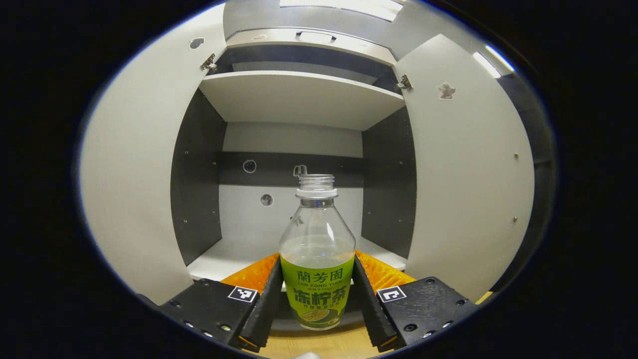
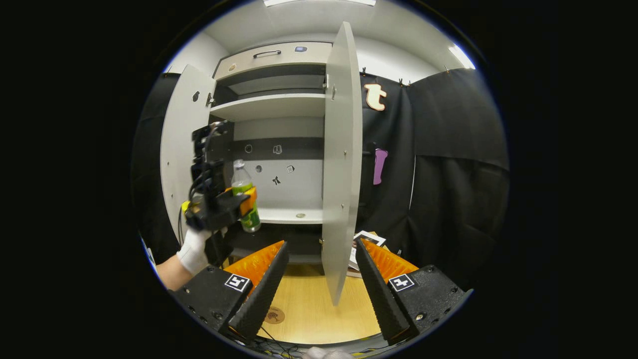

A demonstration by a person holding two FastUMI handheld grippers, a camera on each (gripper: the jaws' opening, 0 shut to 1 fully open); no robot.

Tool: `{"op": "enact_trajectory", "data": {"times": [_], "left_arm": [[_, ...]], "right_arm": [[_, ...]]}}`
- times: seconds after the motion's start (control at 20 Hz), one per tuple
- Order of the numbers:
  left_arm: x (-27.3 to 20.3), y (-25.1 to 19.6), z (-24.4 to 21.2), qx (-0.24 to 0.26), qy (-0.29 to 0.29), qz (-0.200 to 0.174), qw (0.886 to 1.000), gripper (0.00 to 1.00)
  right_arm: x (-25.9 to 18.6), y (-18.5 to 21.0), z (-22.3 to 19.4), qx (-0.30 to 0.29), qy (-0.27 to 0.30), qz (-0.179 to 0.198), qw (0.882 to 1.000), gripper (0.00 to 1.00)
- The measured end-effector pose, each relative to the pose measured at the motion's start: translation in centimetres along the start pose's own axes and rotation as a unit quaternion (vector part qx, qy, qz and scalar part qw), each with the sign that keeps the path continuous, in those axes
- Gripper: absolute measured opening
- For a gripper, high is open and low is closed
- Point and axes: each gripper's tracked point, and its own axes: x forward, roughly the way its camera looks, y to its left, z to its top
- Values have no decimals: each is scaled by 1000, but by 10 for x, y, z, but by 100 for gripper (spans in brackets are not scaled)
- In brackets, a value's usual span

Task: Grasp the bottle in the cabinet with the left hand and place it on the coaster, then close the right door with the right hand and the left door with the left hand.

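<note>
The left gripper [image 1: 317, 294] has its fingers [image 1: 266, 299] clamped on the green-labelled lower half of the bottle [image 1: 317, 249], one on each side. The bottle stands upright, long axis vertical, its uncapped mouth pointing up, held in the air just in front of the open cabinet [image 1: 299, 94]. In the right gripper view a white-gloved hand [image 2: 195, 249] holds that gripper level, above the wooden desk [image 2: 309, 304]. The right gripper [image 2: 319, 279] hangs lower with its fingers [image 2: 264, 284] wide apart, holding nothing. The right door [image 2: 341, 164] stands edge-on just beyond it; the left door [image 2: 182, 144] is swung open. A round coaster [image 2: 274, 315] lies on the desk near the right gripper's left finger.
</note>
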Motion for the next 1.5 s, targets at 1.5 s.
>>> {"op": "enact_trajectory", "data": {"times": [1.5], "left_arm": [[-127, -68, -283, -4, 74, -115, 991, 73]], "right_arm": [[-2, -26, -79, -16, 96, -4, 995, 83]]}}
